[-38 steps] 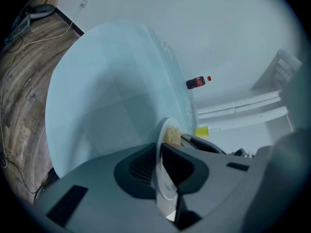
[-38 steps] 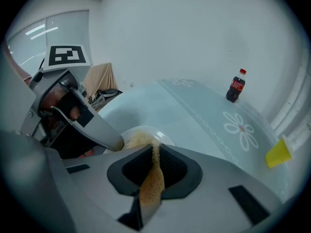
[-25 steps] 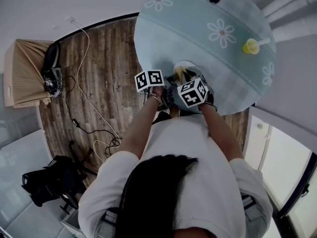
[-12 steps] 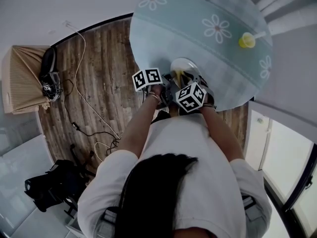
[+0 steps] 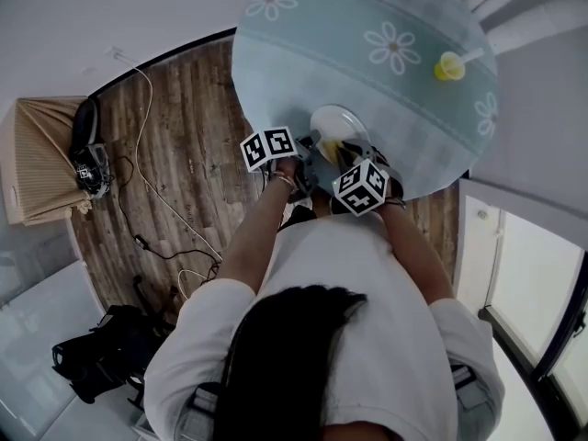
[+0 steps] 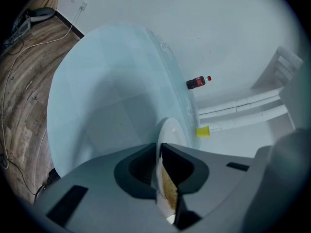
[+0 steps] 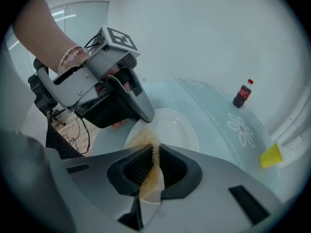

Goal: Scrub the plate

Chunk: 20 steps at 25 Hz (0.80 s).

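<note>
- Plate [image 5: 337,120] at near edge of table [image 5: 303,44], rim clenched between jaws of left gripper [image 6: 159,154].
- Tan scrub pad [image 7: 151,176] pinched in right gripper [image 7: 154,152], touching plate's face just beside left gripper.

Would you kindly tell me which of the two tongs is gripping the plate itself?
The left tongs: they clamp the rim of the white plate, whereas the right tongs pinch only a tan scrubbing pad.
</note>
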{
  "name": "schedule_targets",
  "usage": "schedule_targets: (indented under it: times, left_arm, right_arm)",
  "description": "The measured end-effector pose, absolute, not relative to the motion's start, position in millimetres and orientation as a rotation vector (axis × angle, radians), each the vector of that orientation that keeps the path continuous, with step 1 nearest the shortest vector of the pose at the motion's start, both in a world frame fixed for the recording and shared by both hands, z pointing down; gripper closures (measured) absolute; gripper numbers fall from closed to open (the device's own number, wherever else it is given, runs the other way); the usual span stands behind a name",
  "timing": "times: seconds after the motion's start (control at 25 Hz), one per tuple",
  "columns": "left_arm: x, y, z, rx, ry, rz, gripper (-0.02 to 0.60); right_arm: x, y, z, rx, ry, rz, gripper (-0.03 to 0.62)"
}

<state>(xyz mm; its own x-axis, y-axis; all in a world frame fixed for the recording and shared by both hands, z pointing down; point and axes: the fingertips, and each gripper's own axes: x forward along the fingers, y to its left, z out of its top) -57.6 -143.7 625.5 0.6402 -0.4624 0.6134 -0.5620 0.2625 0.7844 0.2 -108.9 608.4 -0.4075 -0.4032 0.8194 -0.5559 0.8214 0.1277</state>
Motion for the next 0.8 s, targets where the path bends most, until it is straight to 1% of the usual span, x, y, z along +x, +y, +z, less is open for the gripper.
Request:
schedule_targets:
  times: [0.28, 0.8]
  left_arm:
    - [-57.7, -144.3, 625.1, 1.374, -0.954, 0.077, 0.537]
    - [-57.1, -143.8, 625.4, 1.378, -0.958, 0.075, 0.537]
  right_arm:
    - [11.3, -96.0, 605.9, 0.669, -2.059, 0.209, 0.54]
    - [48.1, -88.8, 603.2, 0.74, -2.024, 0.277, 0.539]
